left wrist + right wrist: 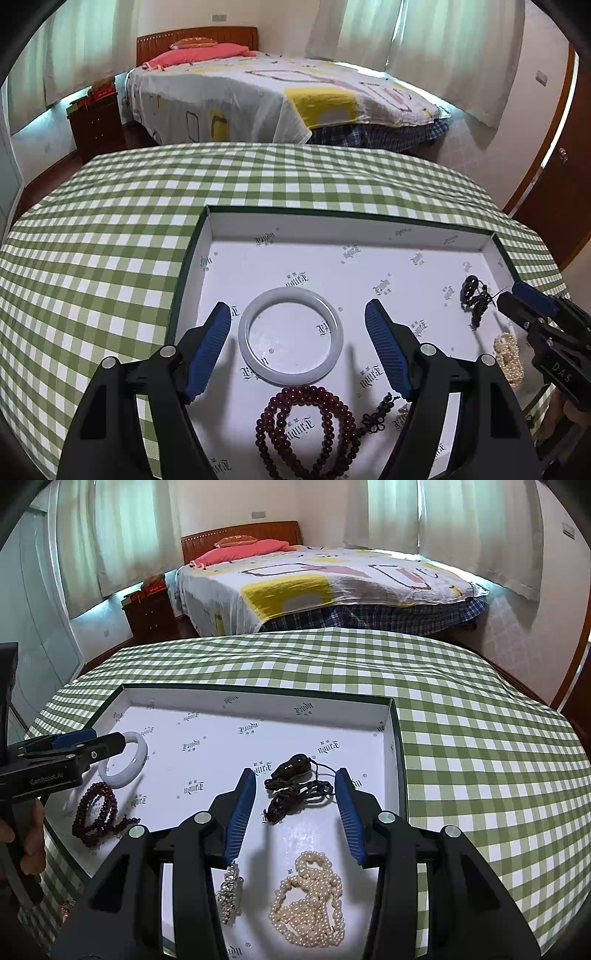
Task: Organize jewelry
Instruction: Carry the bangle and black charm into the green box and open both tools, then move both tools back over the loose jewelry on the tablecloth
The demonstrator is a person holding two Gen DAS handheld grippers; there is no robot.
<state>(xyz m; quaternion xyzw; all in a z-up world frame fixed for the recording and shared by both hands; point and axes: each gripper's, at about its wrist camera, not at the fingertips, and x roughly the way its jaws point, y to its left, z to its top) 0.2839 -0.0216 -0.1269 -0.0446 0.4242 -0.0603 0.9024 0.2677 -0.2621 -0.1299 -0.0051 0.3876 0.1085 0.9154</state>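
Left gripper (110,744) covers part of the bangle (127,771); beads (306,428) cut off

we see bright, even daylight through white curtains (424,40) behind bed. soft shadows under gripper fingers (210,347) on white tray floor (295,266). faint glare on tray floor near pearls (310,901). strong fisheye bend; checked cloth (480,738) bulges, corners black. centre sharp, edges slightly soft.
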